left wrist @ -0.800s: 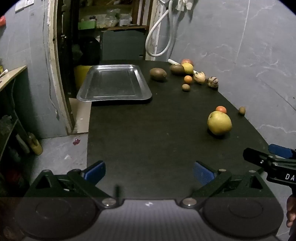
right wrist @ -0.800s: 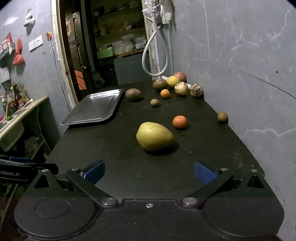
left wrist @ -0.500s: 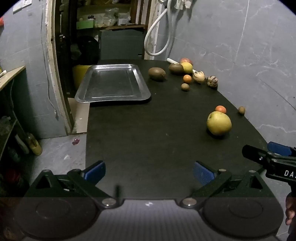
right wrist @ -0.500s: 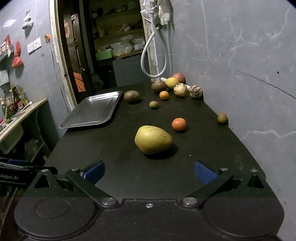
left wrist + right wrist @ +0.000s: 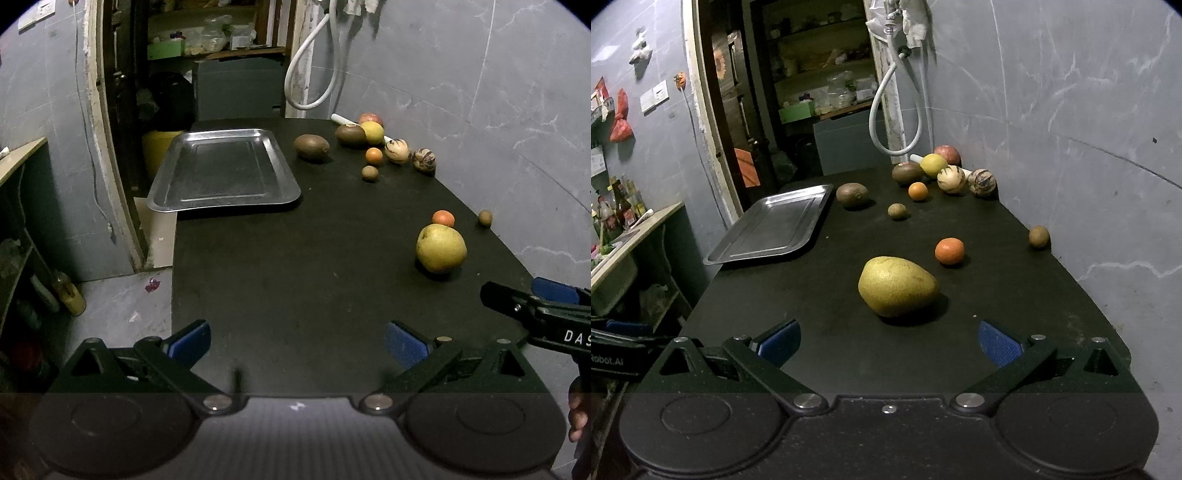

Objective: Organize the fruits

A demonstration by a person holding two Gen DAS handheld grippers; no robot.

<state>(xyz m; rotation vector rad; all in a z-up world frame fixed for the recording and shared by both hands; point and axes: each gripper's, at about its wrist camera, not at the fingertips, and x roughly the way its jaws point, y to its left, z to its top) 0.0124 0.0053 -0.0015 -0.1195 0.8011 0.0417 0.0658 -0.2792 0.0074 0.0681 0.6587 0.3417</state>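
A steel tray (image 5: 221,173) (image 5: 775,225) lies empty at the black table's far left corner. A big yellow-green pear (image 5: 897,286) (image 5: 441,247) rests just ahead of my open right gripper (image 5: 888,341), a small orange (image 5: 949,251) (image 5: 443,218) behind it. Against the wall sits a small brown fruit (image 5: 1039,236). Further back lie a kiwi (image 5: 852,194) (image 5: 311,147), a small brown ball (image 5: 897,211), a second orange (image 5: 918,191) and a cluster of several fruits (image 5: 945,170). My left gripper (image 5: 297,341) hangs open over bare table, nothing between its fingers.
The table (image 5: 295,258) runs along a grey marble wall (image 5: 1071,129) on the right. Its left side drops to the floor beside a doorway (image 5: 122,129). A white hose (image 5: 894,110) hangs at the far end. A shelf with bottles (image 5: 620,206) stands at left.
Both views have shifted only slightly; the right gripper has edged a little closer to the pear. Both grippers stay open and nothing on the table has moved.
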